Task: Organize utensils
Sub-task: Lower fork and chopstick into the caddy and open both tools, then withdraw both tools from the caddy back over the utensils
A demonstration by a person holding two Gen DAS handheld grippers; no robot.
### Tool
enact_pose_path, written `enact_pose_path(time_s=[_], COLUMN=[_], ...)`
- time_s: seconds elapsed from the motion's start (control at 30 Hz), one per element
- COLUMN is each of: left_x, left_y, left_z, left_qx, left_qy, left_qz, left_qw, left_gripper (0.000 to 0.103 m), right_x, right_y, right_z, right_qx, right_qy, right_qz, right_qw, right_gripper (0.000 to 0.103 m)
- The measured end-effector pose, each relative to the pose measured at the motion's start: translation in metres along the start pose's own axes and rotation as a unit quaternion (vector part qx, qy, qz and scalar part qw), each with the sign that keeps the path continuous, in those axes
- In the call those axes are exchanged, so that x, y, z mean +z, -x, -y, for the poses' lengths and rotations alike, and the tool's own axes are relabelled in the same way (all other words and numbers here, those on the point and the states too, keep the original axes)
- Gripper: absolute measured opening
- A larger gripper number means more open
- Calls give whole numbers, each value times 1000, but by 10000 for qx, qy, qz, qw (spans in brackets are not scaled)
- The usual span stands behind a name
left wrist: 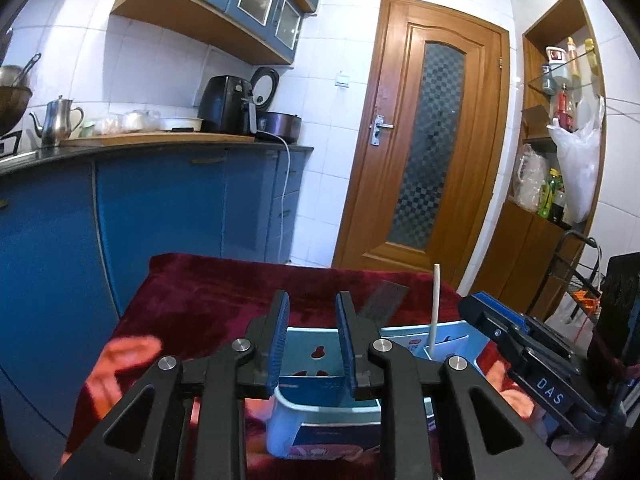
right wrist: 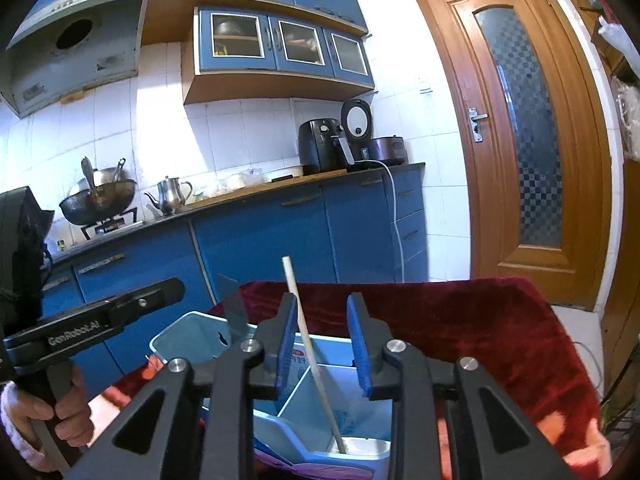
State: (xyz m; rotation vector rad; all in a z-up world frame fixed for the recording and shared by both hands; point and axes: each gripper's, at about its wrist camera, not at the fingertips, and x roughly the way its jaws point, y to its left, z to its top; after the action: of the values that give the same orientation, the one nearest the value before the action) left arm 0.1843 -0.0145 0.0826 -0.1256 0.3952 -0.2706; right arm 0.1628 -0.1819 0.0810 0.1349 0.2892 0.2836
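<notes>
- Utensil holder (right wrist: 192,340): light-blue plastic caddy with inner dividers, standing on a dark red cloth-covered table (right wrist: 480,320). It sits directly below and just ahead of both grippers. In the left wrist view its back wall, with a cut-out hanging hole, shows between the left fingers (left wrist: 306,344).
- Table: dark red plush cloth with pale pink patterning toward the near edge; blue kitchen cabinets (left wrist: 160,200) lie beyond it.
- Left gripper (left wrist: 311,346): blue-padded fingers set a moderate width apart, holding nothing. The holder's rear compartment lies between and under the fingertips; whether they touch its wall cannot be told.
- Right gripper (right wrist: 322,344): fingers likewise parted at a moderate width, nothing clamped. A divided compartment of the holder lies below the gap.
- Knife blade (right wrist: 234,312): dark flat blade standing up out of the holder's far-left compartment, left of the right gripper's left finger and apart from it.
- Chopstick (right wrist: 310,354): single pale stick, tilted, its lower end resting in a small white cup-like section of the holder. The shaft rises through the gap between the right fingers, close beside the left pad (right wrist: 286,344); contact cannot be told. In the left wrist view it stands to the right of the left gripper (left wrist: 434,308).
</notes>
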Motion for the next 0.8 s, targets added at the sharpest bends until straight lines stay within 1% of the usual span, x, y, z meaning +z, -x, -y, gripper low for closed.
enact_pose_path(time_s=[0.2,0.37,0.5,0.67,0.8], left_x=[6,8,8,3,-1], left_y=[19,35,50,69,82], left_z=[-6,-11,-12,-11,-12], left_qx=[16,17,68,135,173], left_qy=[59,165,129,-56,-114], left_qz=[-57,-210,-312,-510,-690], left_qw=[10000,9996,9994,9986,9974], left_gripper=[24,25,25,25,25], right_x=[11,22,27,24,15], right_y=[15,38,58,82,99], right_z=[-9,-16,-21,-29,-32], right_qx=[-122,-195,-266,-408,-480], right_qy=[120,128,112,146,92], right_qz=[-132,-188,-269,-468,-676], right_qw=[9998,9996,9992,9980,9965], right_gripper=[28,28,28,28,28])
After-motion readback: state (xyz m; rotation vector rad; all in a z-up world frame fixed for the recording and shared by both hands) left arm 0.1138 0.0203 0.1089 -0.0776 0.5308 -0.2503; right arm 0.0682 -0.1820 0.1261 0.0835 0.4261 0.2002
